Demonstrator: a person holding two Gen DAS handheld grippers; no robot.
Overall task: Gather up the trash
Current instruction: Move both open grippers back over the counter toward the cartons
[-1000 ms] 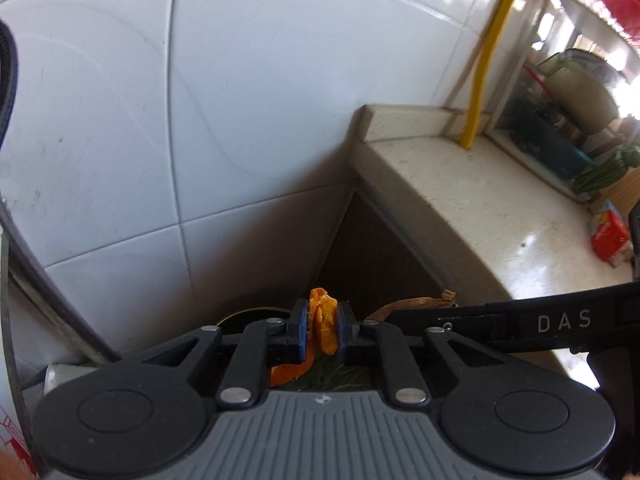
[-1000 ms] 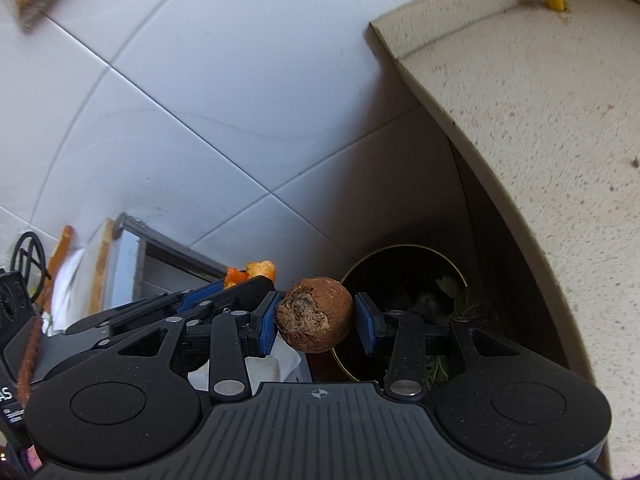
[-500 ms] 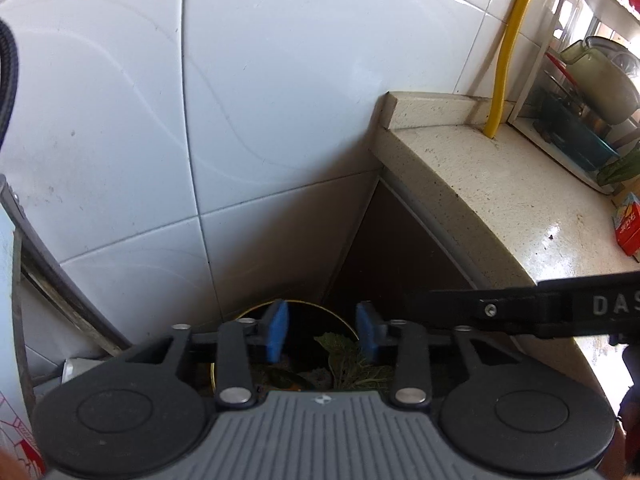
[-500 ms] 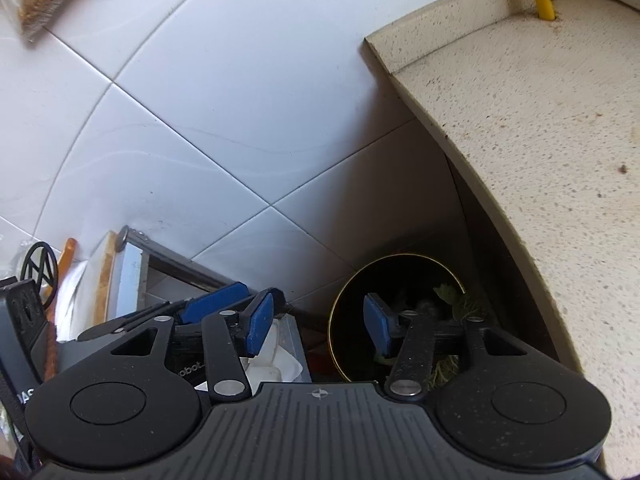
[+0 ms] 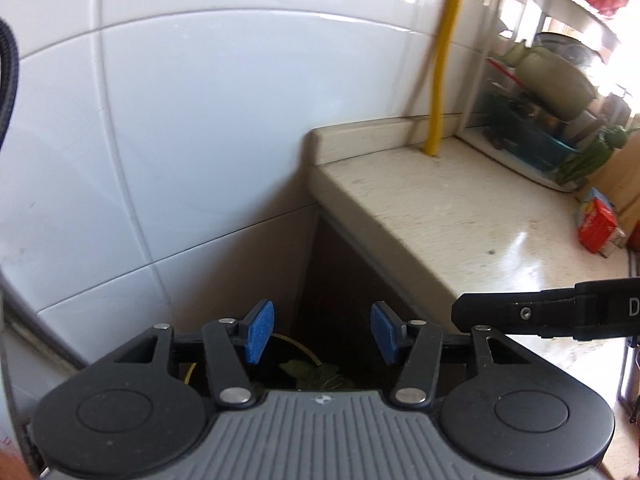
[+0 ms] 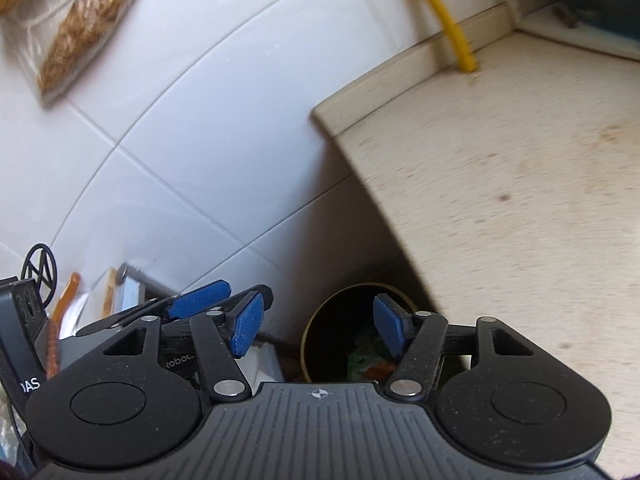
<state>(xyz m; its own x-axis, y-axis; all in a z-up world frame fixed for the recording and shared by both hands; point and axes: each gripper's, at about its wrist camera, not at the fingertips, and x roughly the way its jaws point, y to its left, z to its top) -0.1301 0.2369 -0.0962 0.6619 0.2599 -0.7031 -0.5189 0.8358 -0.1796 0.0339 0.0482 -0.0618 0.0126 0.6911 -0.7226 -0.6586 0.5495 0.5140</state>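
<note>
A round dark bin (image 6: 320,340) with a yellow rim stands on the floor in the corner between the tiled wall and the counter; green and orange scraps (image 6: 370,362) lie inside. My right gripper (image 6: 316,330) hangs open and empty above it. My left gripper (image 5: 320,334) is open and empty too, over the same bin (image 5: 296,364), where green leaves (image 5: 316,374) show. The left gripper's blue pads (image 6: 198,294) appear at the left of the right wrist view. The right gripper's black finger (image 5: 540,316) crosses the right side of the left wrist view.
A beige stone counter (image 5: 460,216) runs along the right, with a yellow pipe (image 5: 442,68) at its back, a red carton (image 5: 598,228) and a dish rack (image 5: 552,92) further along. White tiled wall (image 5: 180,140) fills the left. A bag of brown food (image 6: 80,28) hangs on the wall.
One second ago the left gripper held orange peel and the right a brown round scrap. Both opened and dropped them into the bin, then rose and tilted up toward the counter.
</note>
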